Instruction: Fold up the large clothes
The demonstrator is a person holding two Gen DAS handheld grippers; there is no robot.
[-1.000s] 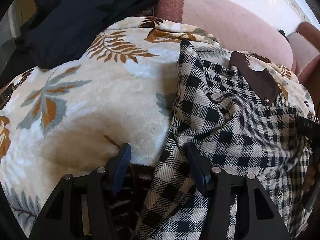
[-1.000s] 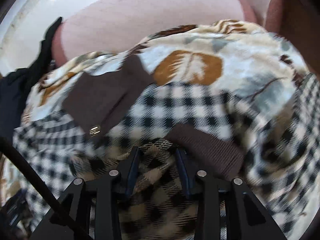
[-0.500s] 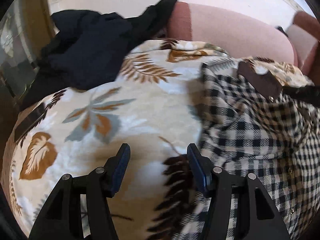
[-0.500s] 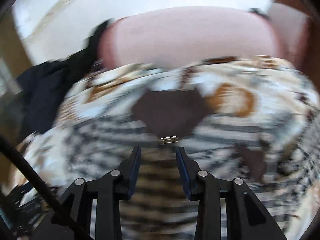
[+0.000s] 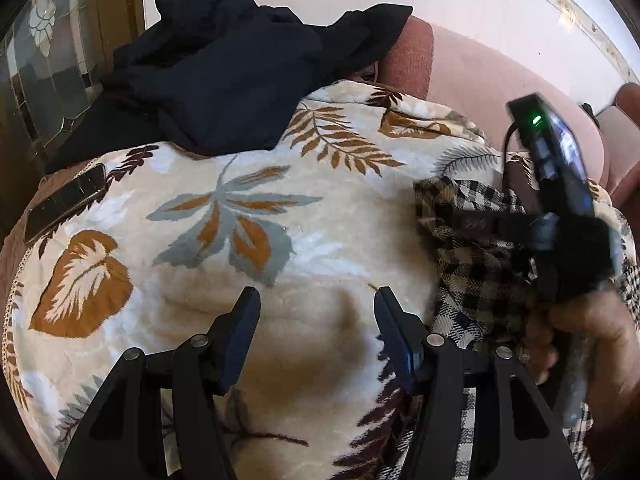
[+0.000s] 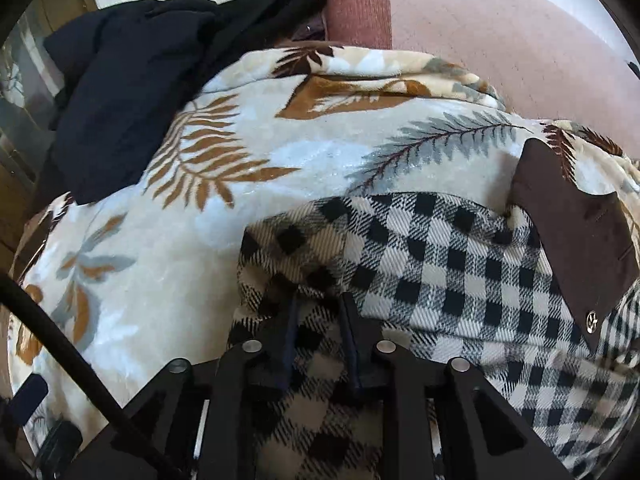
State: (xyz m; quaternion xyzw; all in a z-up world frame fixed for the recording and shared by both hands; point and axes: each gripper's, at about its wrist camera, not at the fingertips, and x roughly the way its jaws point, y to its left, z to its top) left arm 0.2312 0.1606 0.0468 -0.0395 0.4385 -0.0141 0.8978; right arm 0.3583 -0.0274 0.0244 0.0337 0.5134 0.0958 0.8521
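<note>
A black-and-white checked shirt [image 6: 460, 264] with a brown collar [image 6: 576, 236] lies on a leaf-patterned blanket [image 6: 248, 184]. My right gripper [image 6: 318, 312] is shut on a bunched fold of the shirt at its left edge. In the left wrist view the shirt [image 5: 476, 272] is at the right, with the right gripper's body [image 5: 560, 200] and the person's hand [image 5: 588, 344] over it. My left gripper [image 5: 316, 312] is open and empty above the bare blanket [image 5: 240, 220], left of the shirt.
A dark navy garment [image 5: 240, 68] is heaped at the back left of the blanket. A pink sofa back [image 5: 480, 68] rises behind. A dark phone [image 5: 64, 204] lies at the blanket's left edge. A glass-panelled door [image 5: 44, 64] stands at far left.
My left gripper has moved left off the shirt onto bare blanket. My right gripper has carried the shirt's fold to the left and now shows in the left view.
</note>
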